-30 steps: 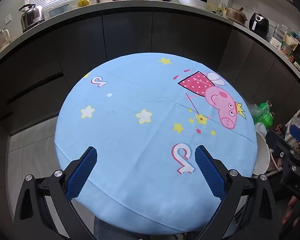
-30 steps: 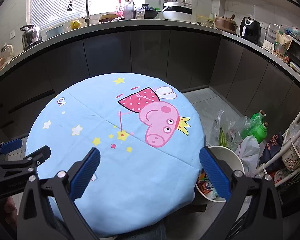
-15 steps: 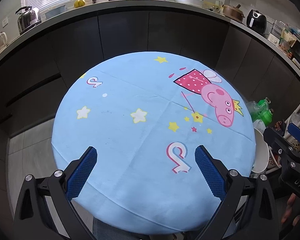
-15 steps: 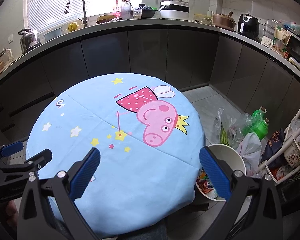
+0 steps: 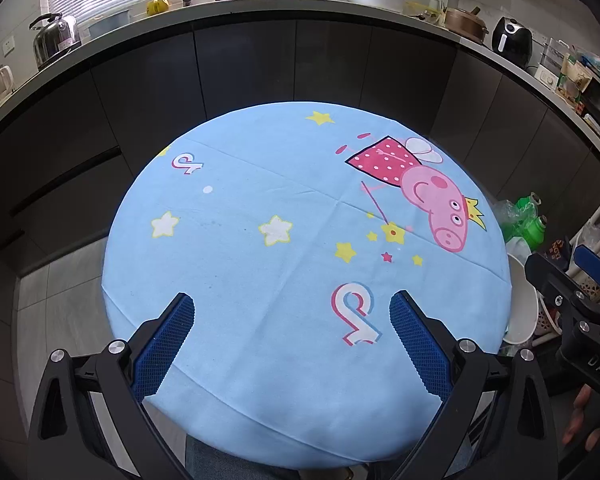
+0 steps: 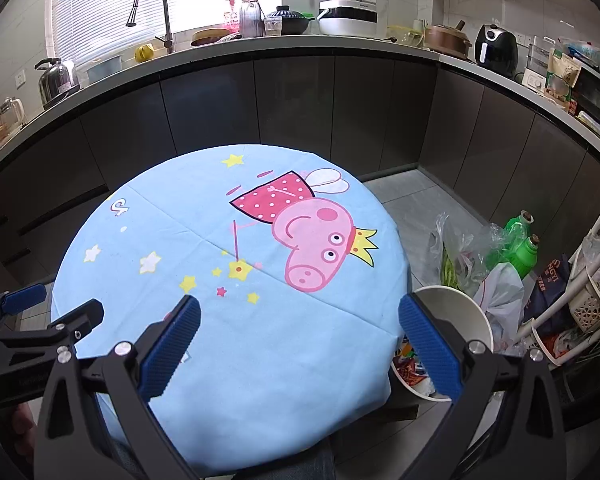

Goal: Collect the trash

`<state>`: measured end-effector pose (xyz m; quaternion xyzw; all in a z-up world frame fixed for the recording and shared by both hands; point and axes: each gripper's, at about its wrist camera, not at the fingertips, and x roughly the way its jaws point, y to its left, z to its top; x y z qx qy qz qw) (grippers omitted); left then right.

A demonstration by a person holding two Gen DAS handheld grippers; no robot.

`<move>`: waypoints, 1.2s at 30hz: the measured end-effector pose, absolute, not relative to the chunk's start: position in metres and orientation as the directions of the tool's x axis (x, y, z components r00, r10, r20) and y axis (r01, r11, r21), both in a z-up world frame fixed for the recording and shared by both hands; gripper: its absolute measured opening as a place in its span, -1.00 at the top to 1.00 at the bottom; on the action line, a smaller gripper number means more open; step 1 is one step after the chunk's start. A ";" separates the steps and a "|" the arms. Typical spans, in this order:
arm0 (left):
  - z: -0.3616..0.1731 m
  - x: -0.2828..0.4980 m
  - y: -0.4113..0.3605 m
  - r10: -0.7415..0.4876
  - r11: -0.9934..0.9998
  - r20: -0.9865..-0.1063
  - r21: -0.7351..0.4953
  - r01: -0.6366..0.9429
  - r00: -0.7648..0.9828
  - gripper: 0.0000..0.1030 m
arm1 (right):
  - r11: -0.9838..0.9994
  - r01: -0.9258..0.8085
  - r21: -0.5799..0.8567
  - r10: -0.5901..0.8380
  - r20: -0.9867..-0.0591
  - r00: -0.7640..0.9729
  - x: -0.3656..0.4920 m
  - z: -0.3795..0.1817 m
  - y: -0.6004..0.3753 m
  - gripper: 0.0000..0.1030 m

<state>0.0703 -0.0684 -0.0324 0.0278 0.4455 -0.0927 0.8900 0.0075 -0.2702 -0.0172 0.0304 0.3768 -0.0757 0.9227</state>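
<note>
No trash shows on the blue-clothed bench [image 5: 260, 280], some already sits in the white bin [image 6: 452, 304] at lower right, and left gripper [image 5: 292, 336] and right gripper [image 6: 300, 340] jaws hang spread wide, empty, so collecting looks about done.

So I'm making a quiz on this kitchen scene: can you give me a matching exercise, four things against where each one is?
Things:
1. kettle
2. white bin
3. air fryer
4. green bottles

Places:
A. counter, right end
B. floor, just right of the table
C. counter, left of the faucet
D. floor, beyond the bin among plastic bags

Pairs: 1-C, 2-B, 3-A, 4-D
</note>
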 end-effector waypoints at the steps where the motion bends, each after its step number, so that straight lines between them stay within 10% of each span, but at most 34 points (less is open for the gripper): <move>1: -0.032 0.070 -0.068 -0.140 0.981 -0.798 -0.033 0.189 0.586 -0.83 | 0.987 0.162 -0.001 -0.116 -0.701 0.704 0.008 -0.018 -0.270 -0.93; 36: -0.033 0.069 -0.070 -0.150 0.979 -0.800 -0.037 0.202 0.580 -0.83 | 0.988 0.155 0.000 -0.110 -0.706 0.700 0.007 -0.021 -0.266 -0.93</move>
